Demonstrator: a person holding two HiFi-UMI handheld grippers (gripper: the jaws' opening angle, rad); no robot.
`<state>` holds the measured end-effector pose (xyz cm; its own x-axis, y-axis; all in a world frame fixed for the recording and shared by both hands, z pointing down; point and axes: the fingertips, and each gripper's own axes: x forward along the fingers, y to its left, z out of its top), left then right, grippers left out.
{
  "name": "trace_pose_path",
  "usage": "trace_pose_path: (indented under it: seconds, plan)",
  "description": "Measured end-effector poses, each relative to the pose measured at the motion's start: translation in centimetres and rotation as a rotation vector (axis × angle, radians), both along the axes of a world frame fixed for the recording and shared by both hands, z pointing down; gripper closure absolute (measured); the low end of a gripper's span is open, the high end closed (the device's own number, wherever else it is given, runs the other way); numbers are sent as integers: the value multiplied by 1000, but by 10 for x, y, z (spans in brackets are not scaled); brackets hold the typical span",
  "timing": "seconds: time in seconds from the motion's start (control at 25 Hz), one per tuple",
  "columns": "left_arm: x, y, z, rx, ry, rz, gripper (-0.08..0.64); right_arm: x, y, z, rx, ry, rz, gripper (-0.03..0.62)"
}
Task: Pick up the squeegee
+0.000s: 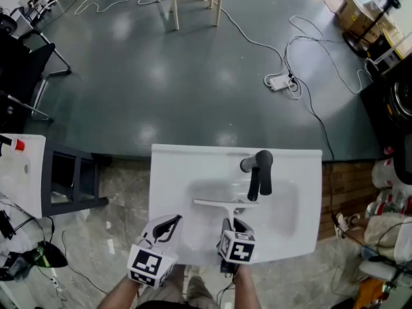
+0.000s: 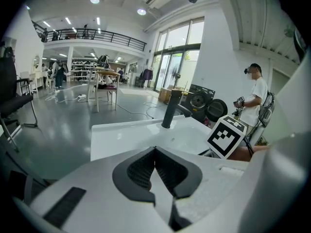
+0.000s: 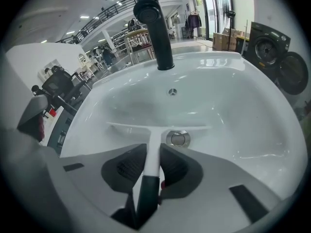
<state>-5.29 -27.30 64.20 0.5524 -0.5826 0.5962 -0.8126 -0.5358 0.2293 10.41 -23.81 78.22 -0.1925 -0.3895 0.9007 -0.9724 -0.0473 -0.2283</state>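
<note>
Seemingly, ribbed pads (image 3: 130, 167) clamp the T-shaped squeegee (image 3: 153, 152).

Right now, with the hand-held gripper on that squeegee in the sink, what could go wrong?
1. The right hand-held gripper pinches the squeegee only by its slim handle, with the wide blade well ahead of the jaws. On lifting, it might swivel or slip out.
2. The black faucet overhangs the basin close above the blade, so a straight lift could knock the blade against it.
</note>
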Motion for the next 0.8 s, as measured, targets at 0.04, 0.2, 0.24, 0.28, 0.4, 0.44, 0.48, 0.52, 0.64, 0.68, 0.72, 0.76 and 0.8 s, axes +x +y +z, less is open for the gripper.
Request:
trace_pose_path:
  seconds: [0.04,0.2,0.24,0.28,0.4,0.44,0.48,0.52,0.64,0.68,0.72,0.76,0.8]
  plan:
    - [0,0,-2,7,0,1,558,0,-1,-2,6,3,0,506]
    - [-2,3,-7,20,0,0,558,4,-1,-11,26,14,11,506]
    - [-2,4,-8,19,0,-3,558,5,-1,-13,28,17,12,506]
    - [-3,5,-10,14,2,-7,558,6,-1,-15,32,20,12,507]
    - [-5,9,-16,29,6,-13,557,9,1,-24,57,28,10,507]
    - [-5,9,-19,44,6,-13,557,11,1,-28,64,32,11,508]
    - [-6,9,-22,52,7,-15,557,12,1,-32,75,36,12,508]
    - [-7,11,-25,54,8,-18,558,13,0,-37,87,40,12,507]
    - [-10,15,-35,77,10,-24,557,16,5,-49,103,46,14,507]
    - [-11,17,-39,84,11,-26,558,17,7,-53,111,48,14,508]
    - [-12,20,-43,86,13,-28,558,17,9,-59,121,52,13,507]
    - [-12,23,-47,89,16,-30,557,18,11,-65,131,58,11,507]
    - [-13,26,-52,100,19,-30,558,19,12,-71,143,64,9,506]
